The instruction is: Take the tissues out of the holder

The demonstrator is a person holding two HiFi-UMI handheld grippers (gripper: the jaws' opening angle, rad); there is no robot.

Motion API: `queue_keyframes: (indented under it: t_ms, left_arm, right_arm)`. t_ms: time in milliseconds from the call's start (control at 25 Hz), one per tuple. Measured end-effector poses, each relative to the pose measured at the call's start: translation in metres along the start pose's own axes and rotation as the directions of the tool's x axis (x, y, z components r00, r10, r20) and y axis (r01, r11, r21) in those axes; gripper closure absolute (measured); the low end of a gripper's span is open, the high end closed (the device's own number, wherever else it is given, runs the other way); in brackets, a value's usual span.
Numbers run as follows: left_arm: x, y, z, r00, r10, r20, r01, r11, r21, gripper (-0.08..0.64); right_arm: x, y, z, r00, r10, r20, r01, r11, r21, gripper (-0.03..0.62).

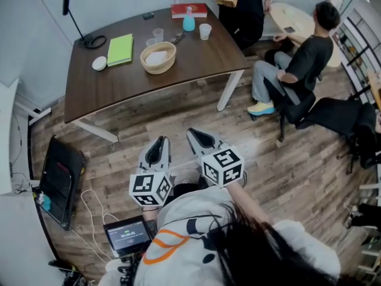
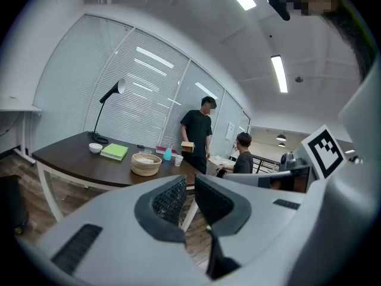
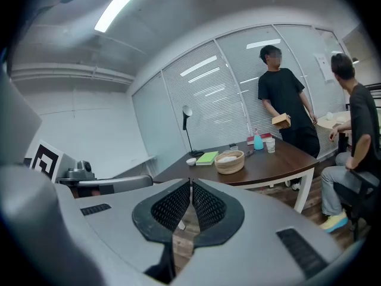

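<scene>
A woven basket holder [image 1: 158, 58] with white tissues [image 1: 156, 56] in it stands on the dark brown table [image 1: 119, 85] at the far side of the room. The holder also shows in the left gripper view [image 2: 146, 164] and in the right gripper view [image 3: 230, 161]. Both grippers hang over the wooden floor, well short of the table. My left gripper [image 1: 159, 142] [image 2: 187, 182] has its jaws almost together, with only a thin slit and nothing in it. My right gripper [image 1: 195, 133] [image 3: 190, 182] is shut, its tips touching, and empty.
On the table are a green notebook [image 1: 120, 49], a white bowl [image 1: 99, 63], a lamp base [image 1: 90, 40], a blue bottle [image 1: 189, 21], cups [image 1: 205, 31] and a red book [image 1: 189, 9]. A person stands behind it; another sits at right [image 1: 297, 64]. A black case [image 1: 59, 180] lies at left.
</scene>
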State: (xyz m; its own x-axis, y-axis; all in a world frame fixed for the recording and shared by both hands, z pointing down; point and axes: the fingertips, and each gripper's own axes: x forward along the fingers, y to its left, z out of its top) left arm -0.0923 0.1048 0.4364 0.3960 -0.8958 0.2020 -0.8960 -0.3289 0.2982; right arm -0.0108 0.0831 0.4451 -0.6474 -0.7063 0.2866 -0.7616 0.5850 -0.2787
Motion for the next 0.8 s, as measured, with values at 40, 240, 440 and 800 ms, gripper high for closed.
queue_keyframes:
  t_ms: [40,240,440,800]
  left_arm:
    - [0.002,0.0,-0.001,1.0,-0.003,-0.002,0.003,1.0,-0.003,0.515]
    - [0.01,0.001,-0.006,1.0,-0.015,-0.023,0.014,1.0,-0.016,0.515]
    - [0.026,0.006,-0.006,1.0,-0.01,-0.025,0.009,1.0,-0.025,0.515]
    - [0.082,0.028,0.009,0.999,0.042,-0.018,-0.043,0.998,-0.047,0.515]
  right_arm:
    - [0.001,0.0,0.0,1.0,0.001,-0.001,-0.001,1.0,0.001,0.571]
    - [0.005,0.003,-0.004,1.0,0.005,-0.016,-0.005,1.0,0.011,0.571]
    - [0.018,-0.007,-0.006,0.999,0.019,-0.031,-0.019,1.0,0.019,0.571]
    - [0.065,-0.046,0.015,0.995,0.071,-0.063,-0.07,0.997,0.014,0.571]
